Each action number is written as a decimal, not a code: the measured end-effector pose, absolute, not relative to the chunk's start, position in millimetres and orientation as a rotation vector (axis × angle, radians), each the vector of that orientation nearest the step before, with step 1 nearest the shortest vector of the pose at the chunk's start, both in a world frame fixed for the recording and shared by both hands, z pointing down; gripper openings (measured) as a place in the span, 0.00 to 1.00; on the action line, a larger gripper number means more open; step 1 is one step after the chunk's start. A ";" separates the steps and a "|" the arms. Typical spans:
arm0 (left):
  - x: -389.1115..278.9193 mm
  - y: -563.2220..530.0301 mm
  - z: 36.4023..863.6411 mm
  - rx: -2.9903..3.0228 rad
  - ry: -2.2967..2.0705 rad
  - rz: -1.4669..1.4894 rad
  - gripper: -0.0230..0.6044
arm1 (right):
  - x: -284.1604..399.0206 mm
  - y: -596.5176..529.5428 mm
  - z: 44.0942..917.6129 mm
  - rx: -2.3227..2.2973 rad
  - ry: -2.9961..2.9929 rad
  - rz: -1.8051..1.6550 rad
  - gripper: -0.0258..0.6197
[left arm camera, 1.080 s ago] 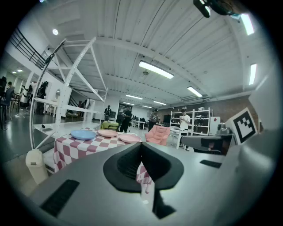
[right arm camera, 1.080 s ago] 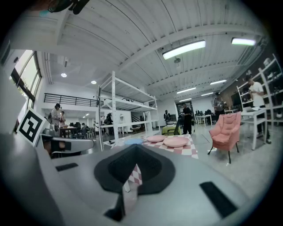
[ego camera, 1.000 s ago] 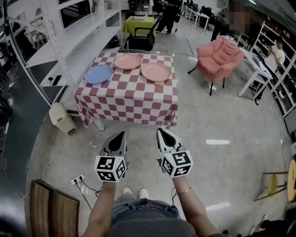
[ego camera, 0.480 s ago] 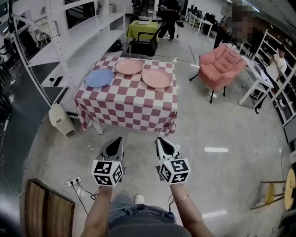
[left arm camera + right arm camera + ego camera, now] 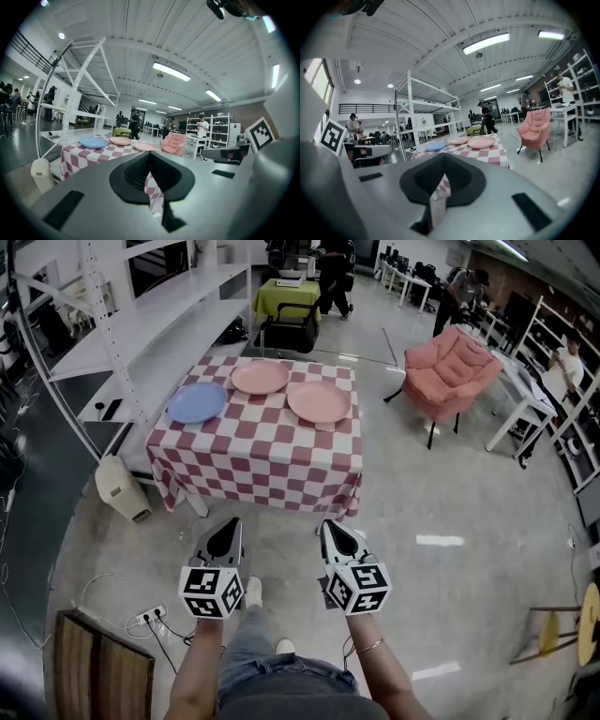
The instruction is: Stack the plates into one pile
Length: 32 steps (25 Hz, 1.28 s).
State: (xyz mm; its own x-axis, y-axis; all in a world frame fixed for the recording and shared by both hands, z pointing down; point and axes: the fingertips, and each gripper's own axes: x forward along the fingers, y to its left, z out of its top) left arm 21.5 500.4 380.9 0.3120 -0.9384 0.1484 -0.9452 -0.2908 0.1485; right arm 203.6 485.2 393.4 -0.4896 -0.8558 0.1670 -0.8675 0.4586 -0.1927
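Pink-and-white checked cloth [image 5: 258, 451] covers the surface [image 5: 349, 442], and all 3 plates lie flat on its far half, none stacked yet. The blue plate [image 5: 197, 401] is at the left, the rear pink plate [image 5: 260, 378] at the back middle, and the right pink plate [image 5: 319, 401] just beside it. Whether any rims touch cannot be told from here. The left claw [image 5: 228, 525] and the right claw [image 5: 328, 525] are both clenched on nothing. In each gripper view the black tips meet in a line with only the distant cloth showing beyond them. Both claws point roughly level toward the surface but hang well short of it, with bare floor [image 5: 422, 502] between. The plates therefore lie straight ahead and a little higher. The plates are round and have no long axis, though the row of them runs across the line of approach. By my judgement the left claw lines up nearer the blue plate and the right claw nearer the right pink plate. In the gripper views each claw's own grey body hides the near edge of the surface, and the plates show only as thin edge-on discs, so rim shape and depth are hard to make out.
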 end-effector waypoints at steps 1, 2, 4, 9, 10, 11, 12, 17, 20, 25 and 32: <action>18.3 492.1 381.8 2.368 -1.728 0.046 0.06 | 201.8 478.1 394.7 1.565 -2.641 0.395 0.06; 15.3 482.3 382.6 2.368 -1.724 0.044 0.06 | 199.9 469.9 395.8 1.567 -2.637 0.398 0.06; 8.3 458.3 384.5 2.370 -1.716 0.039 0.06 | 195.8 450.2 398.3 1.573 -2.626 0.402 0.06; -13.7 381.5 389.4 2.374 -1.694 0.027 0.06 | 181.6 381.4 406.4 1.606 -2.584 0.423 0.06; -18.4 365.0 390.2 2.376 -1.688 0.027 0.06 | 177.2 366.3 406.4 1.612 -2.579 0.423 0.06; -23.2 348.9 391.6 2.375 -1.682 0.029 0.06 | 172.8 351.5 406.4 1.620 -2.574 0.424 0.06; -27.6 333.1 393.4 2.372 -1.674 0.033 0.06 | 168.6 337.0 406.9 1.630 -2.567 0.428 0.06; -47.3 262.0 401.2 2.376 -1.617 0.072 0.06 | 151.3 267.1 413.6 1.684 -2.504 0.485 0.06; -58.2 222.9 404.0 2.380 -1.589 0.087 0.06 | 144.7 230.1 416.0 1.725 -2.466 0.509 0.06; -68.2 170.1 405.4 2.399 -1.547 0.092 0.06 | 139.8 182.4 417.5 1.787 -2.414 0.518 0.06; -67.7 121.7 417.1 2.412 -1.484 0.133 0.06 | 150.1 148.6 426.6 1.872 -2.326 0.550 0.05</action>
State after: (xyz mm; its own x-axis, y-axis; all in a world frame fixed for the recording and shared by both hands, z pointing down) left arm -67.7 121.7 417.1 0.4607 -0.8557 0.2356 -0.8839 -0.4183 0.2090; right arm 150.1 148.6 426.6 -0.2358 -0.9231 0.3038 -0.9614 0.1759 -0.2118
